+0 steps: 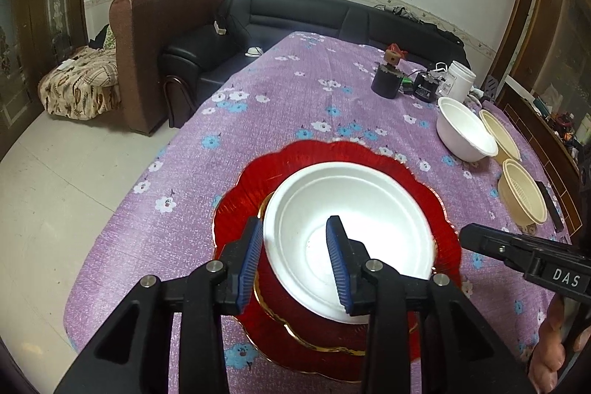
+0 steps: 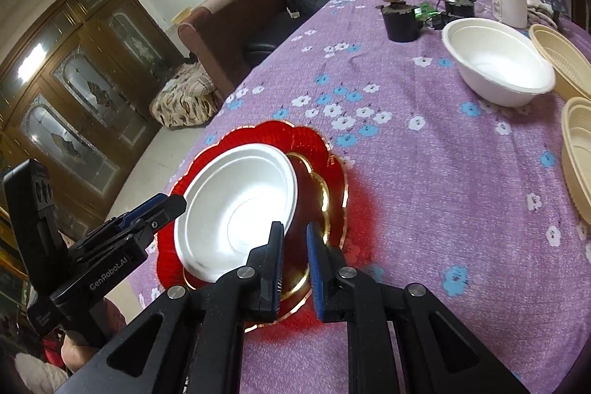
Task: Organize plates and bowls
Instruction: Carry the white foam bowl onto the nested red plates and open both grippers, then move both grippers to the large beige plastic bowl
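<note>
A white foam bowl rests on two stacked red plates with gold rims on the purple flowered tablecloth. My left gripper is open astride the bowl's near rim, one pad outside the wall and one inside, neither pressing on it. My right gripper has its jaws nearly together over the plates' near edge, just right of the bowl. Only red plate shows through the narrow slit, and whether the pads touch the rim I cannot tell.
A second white bowl and two cream bowls stand at the right. Behind them are a black cup, small gadgets and a white jar. The table drops off at the left towards the sofas.
</note>
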{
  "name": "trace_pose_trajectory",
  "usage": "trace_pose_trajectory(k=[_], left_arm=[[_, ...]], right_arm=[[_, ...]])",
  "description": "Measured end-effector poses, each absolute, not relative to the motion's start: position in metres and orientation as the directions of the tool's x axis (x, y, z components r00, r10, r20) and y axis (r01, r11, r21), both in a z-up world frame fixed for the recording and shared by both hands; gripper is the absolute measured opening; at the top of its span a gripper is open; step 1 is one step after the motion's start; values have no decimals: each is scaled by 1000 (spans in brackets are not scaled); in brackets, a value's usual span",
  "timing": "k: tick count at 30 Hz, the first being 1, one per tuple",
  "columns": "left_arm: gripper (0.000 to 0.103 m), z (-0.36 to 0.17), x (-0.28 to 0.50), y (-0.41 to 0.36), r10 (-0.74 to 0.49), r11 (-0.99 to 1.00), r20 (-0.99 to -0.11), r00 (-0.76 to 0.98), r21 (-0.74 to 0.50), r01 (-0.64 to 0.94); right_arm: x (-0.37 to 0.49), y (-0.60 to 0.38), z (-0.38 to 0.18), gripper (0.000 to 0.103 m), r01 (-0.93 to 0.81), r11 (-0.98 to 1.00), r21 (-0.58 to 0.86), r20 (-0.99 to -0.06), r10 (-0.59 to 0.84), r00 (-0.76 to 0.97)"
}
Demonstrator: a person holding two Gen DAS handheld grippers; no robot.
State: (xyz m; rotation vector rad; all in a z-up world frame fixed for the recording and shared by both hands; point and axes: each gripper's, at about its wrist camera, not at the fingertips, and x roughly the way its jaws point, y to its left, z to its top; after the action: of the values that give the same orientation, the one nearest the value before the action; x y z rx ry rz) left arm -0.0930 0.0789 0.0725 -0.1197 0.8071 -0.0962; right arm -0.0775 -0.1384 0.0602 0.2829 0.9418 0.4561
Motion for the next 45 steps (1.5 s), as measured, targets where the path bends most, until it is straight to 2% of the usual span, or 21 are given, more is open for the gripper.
trace_pose_trajectory(k=[9,14,19,23,28,34,39,42,45], left_arm=[[35,97,-105,39,-166,986,-695,700,-116,119],[37,100,-106,-8,-245,966,-703,667,-118,231],[38,98,-104,-56,-320,933,-722,614,-126,338],[38,93,-113,-95,-360,901,-730,581,-113,418],[38,83,-121,-120,-373,879,-752,544,-98,467],[38,78,-118,-125,-370,878,-761,534,-98,469],[38,76,-111,-128,-375,877,-766,522,-111,468],[38,78,-110,-133,-382,871,-766,517,-112,478],[38,80,-106,-139,-387,867,-767,512,-114,485]], right_arm=[[-98,-216,78,14,-171,856,487,-648,486,586],[-108,-312,88,14,-3,861,509,-620,369,692],[-106,-412,83,14,240,846,477,-672,175,720],[-91,-457,57,14,334,807,486,-716,150,682],[-78,-465,32,13,343,786,515,-729,191,657],[-98,-454,29,14,359,739,571,-705,217,675],[-138,-402,29,17,249,692,678,-646,399,651],[-153,-384,35,17,193,745,639,-660,401,636],[-165,-395,45,17,203,782,590,-666,329,670]])
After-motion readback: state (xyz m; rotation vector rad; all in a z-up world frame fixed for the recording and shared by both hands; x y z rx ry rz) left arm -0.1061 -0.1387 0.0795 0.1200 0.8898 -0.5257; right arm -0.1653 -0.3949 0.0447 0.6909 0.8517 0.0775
